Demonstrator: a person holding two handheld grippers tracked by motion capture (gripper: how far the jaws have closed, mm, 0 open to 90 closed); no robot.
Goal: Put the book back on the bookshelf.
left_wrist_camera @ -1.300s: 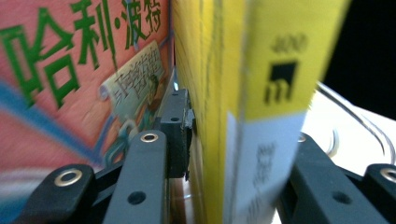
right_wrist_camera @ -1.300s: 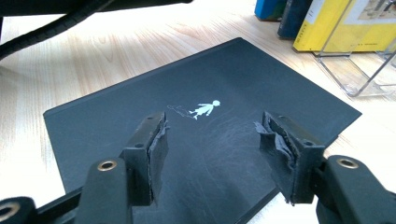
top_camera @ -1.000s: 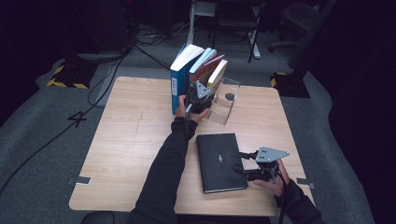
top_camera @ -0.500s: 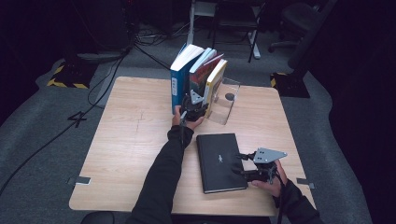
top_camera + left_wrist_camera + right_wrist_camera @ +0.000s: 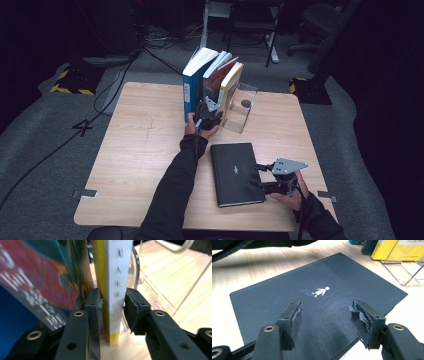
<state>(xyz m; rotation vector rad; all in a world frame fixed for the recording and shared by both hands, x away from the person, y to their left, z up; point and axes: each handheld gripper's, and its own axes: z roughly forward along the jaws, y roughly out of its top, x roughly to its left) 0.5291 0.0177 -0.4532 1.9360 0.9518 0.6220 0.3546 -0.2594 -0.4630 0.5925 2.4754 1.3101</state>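
Observation:
Several books stand in a row at the table's far middle: a blue book point(image 5: 192, 92), a red book point(image 5: 220, 75) and a thin yellow book point(image 5: 232, 82) with a white spine point(image 5: 116, 277). The yellow book leans against a clear plastic bookend point(image 5: 242, 107). My left gripper point(image 5: 210, 114) straddles the foot of the yellow book. Both pads lie against its sides, and the jaws have just been opening a little point(image 5: 112, 305). A black book point(image 5: 235, 172) with a small white figure point(image 5: 320, 292) lies flat near the front. My right gripper point(image 5: 257, 176) hovers open over its right edge point(image 5: 324, 312), with nothing gripped.
The wooden table point(image 5: 140, 150) has bare room on its left half. The clear bookend point(image 5: 404, 272) stands just beyond the black book's far corner. Cables and chair legs lie on the dark floor behind the table.
My left gripper has shifted slightly down toward the foot of the books. The right gripper and the black book have stayed put.

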